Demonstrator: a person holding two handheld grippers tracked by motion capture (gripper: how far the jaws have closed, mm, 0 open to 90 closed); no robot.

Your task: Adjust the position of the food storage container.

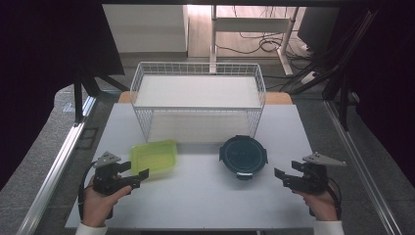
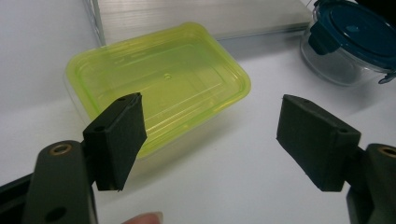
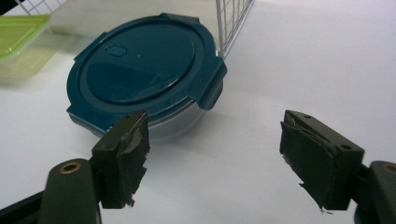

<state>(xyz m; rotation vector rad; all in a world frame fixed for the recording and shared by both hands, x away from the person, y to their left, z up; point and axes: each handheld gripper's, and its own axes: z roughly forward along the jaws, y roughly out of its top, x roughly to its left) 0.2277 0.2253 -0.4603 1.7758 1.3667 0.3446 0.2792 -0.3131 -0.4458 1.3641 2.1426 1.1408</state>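
Counter (image 1: 205, 196) holds 2 containers. Green box (image 1: 154, 157) lies just ahead of the left gripper (image 1: 141, 176), whose jaws stand wide and empty. Blue-lidded bowl (image 1: 243, 154) sits near the right gripper (image 1: 280, 177), also wide and empty. Wire basket (image 1: 198, 100) stands behind both.

White table (image 1: 205, 196) carries a wire basket (image 1: 198, 98), green container (image 1: 154, 157) and, apparently glass, blue-lidded bowl (image 1: 243, 154).

bright even light, soft shadows, dark edges.
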